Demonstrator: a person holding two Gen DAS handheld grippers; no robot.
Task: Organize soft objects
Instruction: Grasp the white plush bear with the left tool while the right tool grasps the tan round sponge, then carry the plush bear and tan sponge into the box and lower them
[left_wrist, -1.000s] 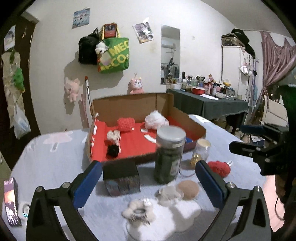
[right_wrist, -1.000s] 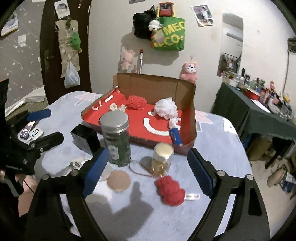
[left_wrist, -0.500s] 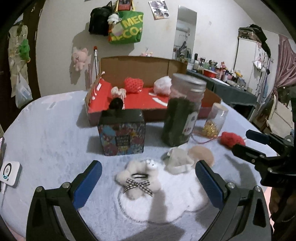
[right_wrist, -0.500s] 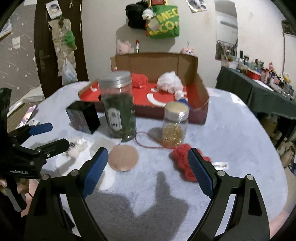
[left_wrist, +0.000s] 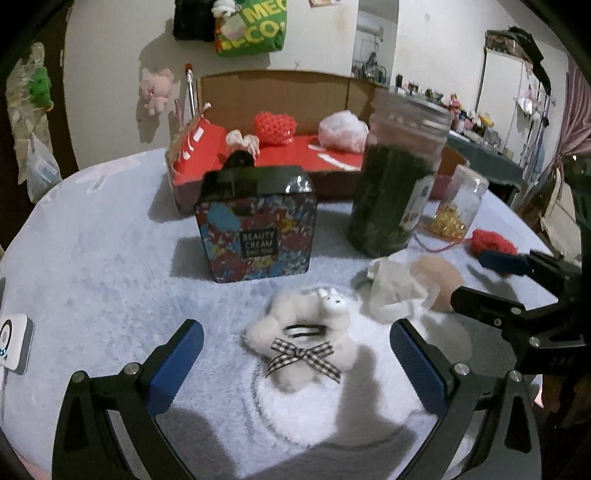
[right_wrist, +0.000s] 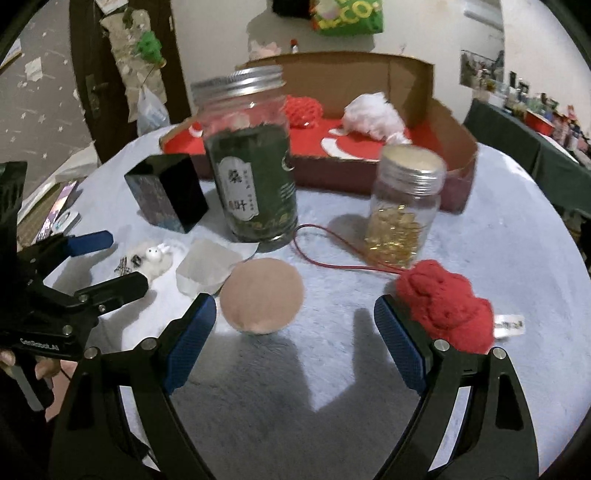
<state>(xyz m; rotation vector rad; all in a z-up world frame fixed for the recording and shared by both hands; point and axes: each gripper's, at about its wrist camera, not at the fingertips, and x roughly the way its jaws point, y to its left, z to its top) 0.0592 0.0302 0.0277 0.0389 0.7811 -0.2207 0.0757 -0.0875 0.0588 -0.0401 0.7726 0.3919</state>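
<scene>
Two tools hang low over the desk (left_wrist: 92, 258), each lined up on a soft thing, so the step in hand looks like the approach before the first pick. The left tool (left_wrist: 295, 354) has its blue pads wide apart with the white fluffy scrunchie (left_wrist: 299, 339) lying between them on the desk, not touched. The right tool (right_wrist: 295, 339) also stands wide apart and empty; the round pink puff (right_wrist: 262, 295) lies just ahead of its left pad, and the red knitted piece (right_wrist: 447, 302) sits just outside its right pad.

Several soft things already rest in the cardboard box (left_wrist: 280, 88) at the back: a red knitted ball (left_wrist: 275, 125) and a white puffy sponge (left_wrist: 343, 129). So the box is likely where these go.

Next, I judge, each tool must sink a little further, centre on its thing, and close gently, since plush gives way and may slip. The right tool needs to shift toward either the puff or the red piece.

Hard to make out: the pale crumpled piece (left_wrist: 395, 291) beside the puff could be cloth or plastic. The tall green jar (left_wrist: 395, 188) and the printed black box (left_wrist: 258, 221) hide part of the cardboard box's floor.
</scene>
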